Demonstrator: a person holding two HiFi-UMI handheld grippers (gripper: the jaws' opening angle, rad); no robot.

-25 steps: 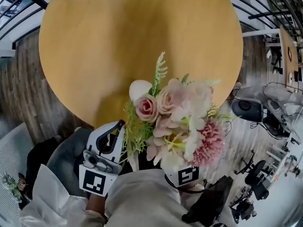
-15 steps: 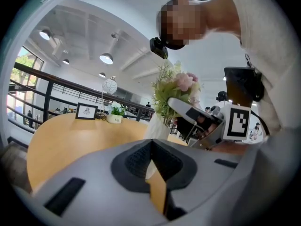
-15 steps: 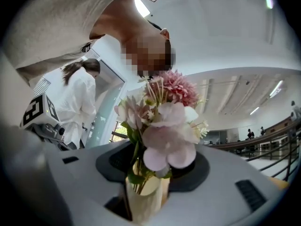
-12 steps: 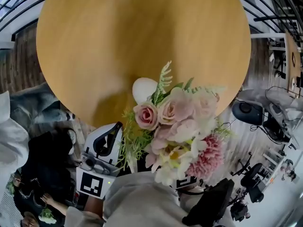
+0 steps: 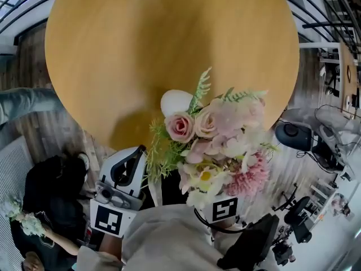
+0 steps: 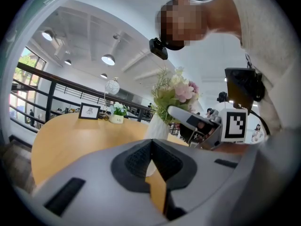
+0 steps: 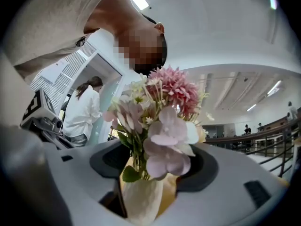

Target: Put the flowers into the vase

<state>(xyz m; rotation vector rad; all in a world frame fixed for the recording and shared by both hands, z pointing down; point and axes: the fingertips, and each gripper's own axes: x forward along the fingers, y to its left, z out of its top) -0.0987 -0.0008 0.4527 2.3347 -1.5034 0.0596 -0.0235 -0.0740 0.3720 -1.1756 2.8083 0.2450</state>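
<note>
A bouquet of pink, white and green flowers (image 5: pixel 217 145) stands with its stems in the white vase (image 5: pixel 174 101) near the front edge of the round yellow table (image 5: pixel 169 38). In the right gripper view the stems (image 7: pixel 136 157) run down into the vase (image 7: pixel 141 199) between the jaws of my right gripper (image 7: pixel 153 173). Those jaws are opening, and the pads stand clear of the stems. From the head view only its marker cube (image 5: pixel 224 209) shows under the blooms. My left gripper (image 5: pixel 137 153) hangs left of the vase, jaws together on nothing (image 6: pixel 151 147).
A framed sign (image 6: pixel 89 111) and a small potted plant (image 6: pixel 116 117) stand at the table's far side. A person in dark clothes (image 5: pixel 39 202) is at the lower left, and another in white (image 7: pixel 82 112) stands behind. A chair and cables (image 5: pixel 296 131) lie on the right.
The bouquet has shifted a little toward the far side and stands straighter over the vase, which shows more. The left gripper has barely shifted. People at the left edge have moved about.
</note>
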